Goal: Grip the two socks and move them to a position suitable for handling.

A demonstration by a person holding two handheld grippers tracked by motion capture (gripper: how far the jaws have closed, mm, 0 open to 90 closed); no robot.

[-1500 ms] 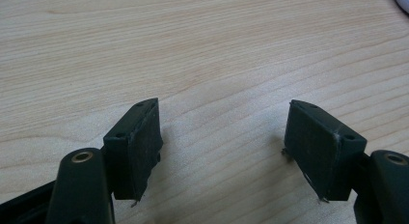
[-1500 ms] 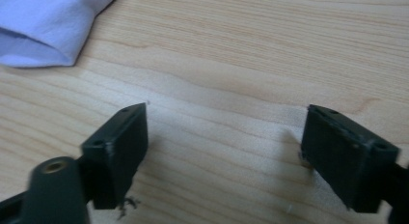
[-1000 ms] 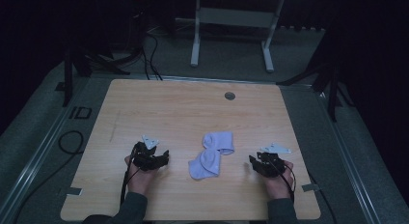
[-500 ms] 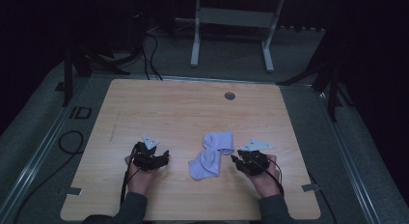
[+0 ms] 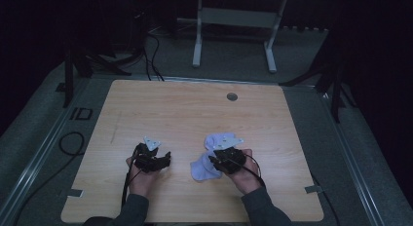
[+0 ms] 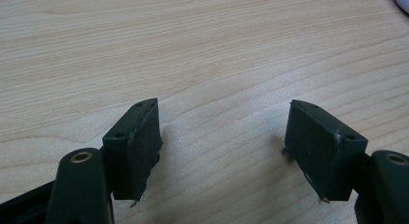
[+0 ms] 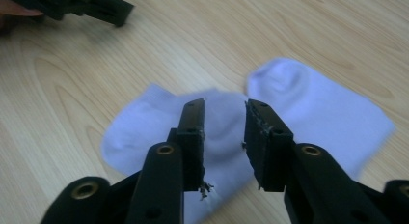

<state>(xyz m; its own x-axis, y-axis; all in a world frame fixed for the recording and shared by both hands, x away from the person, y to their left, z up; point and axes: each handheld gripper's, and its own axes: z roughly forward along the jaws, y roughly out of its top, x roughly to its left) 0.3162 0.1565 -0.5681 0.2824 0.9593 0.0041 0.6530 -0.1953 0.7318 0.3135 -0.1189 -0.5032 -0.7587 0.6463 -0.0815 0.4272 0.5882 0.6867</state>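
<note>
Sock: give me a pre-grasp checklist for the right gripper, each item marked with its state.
1. Right gripper open: ok, a gap shows between its jaws.
2. Jaws over the sock: ok, white fabric shows between them.
3. Fabric touching the jaws: cannot tell.
4. Left gripper clear of the sock: ok, open over bare table.
5. Sock flat: not ok, it lies bent in the high view.

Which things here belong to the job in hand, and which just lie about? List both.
In the job:
- pale lilac fabric sock, crumpled on the table
- right gripper, jaws parted just over the sock
- left gripper, open over bare wood, beside the sock

Lying about:
- small round grey disc near the far edge of the light wooden table
</note>
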